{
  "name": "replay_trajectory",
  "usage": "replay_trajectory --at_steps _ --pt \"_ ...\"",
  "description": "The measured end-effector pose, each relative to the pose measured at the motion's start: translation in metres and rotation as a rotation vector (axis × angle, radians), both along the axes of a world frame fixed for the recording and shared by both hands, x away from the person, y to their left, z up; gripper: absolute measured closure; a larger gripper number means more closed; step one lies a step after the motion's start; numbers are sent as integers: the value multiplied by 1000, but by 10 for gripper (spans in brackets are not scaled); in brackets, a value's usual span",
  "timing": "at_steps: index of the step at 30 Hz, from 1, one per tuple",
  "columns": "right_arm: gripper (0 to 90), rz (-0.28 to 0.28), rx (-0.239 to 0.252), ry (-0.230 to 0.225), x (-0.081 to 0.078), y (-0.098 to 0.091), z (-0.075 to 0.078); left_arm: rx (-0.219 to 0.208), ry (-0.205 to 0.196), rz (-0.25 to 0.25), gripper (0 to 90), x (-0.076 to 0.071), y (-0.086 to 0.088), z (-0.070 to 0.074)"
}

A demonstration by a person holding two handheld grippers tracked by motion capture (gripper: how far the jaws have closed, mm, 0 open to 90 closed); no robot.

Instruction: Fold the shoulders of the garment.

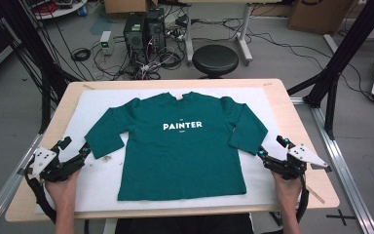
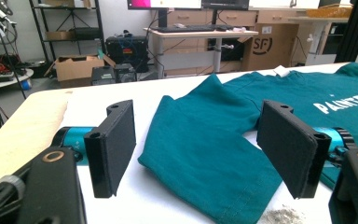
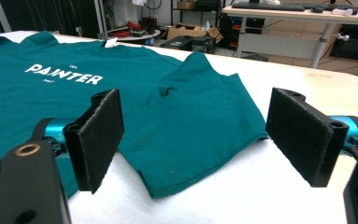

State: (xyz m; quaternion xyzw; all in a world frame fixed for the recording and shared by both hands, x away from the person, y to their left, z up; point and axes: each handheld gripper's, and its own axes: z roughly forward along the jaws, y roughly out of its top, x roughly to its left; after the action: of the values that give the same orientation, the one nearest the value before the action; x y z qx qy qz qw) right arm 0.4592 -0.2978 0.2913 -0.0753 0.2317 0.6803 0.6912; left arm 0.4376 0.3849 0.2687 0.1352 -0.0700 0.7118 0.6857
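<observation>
your green t-shirt [image 1: 182, 146] lies flat in the middle of the white mat [image 1: 97, 183] on the table [image 1: 299, 119], collar toward the far edge, hem toward the near edge, so its long axis runs near to far. your left gripper [image 1: 75, 148] rests by the left sleeve cuff, fingers [image 2: 114, 144] spread wide around nothing. your right gripper [image 1: 272, 148] sits by the right cuff, fingers [image 3: 98, 137] likewise apart.

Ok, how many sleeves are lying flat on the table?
2. One sleeve lies by the left gripper; the other sleeve lies by the right gripper.
</observation>
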Motion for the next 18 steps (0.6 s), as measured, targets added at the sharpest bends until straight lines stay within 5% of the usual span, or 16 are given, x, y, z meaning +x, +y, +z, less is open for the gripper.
replay_trajectory --at_steps 18 --pt "196 11 5 5 0 0 0 -11 14 -9 281 0 0 1"
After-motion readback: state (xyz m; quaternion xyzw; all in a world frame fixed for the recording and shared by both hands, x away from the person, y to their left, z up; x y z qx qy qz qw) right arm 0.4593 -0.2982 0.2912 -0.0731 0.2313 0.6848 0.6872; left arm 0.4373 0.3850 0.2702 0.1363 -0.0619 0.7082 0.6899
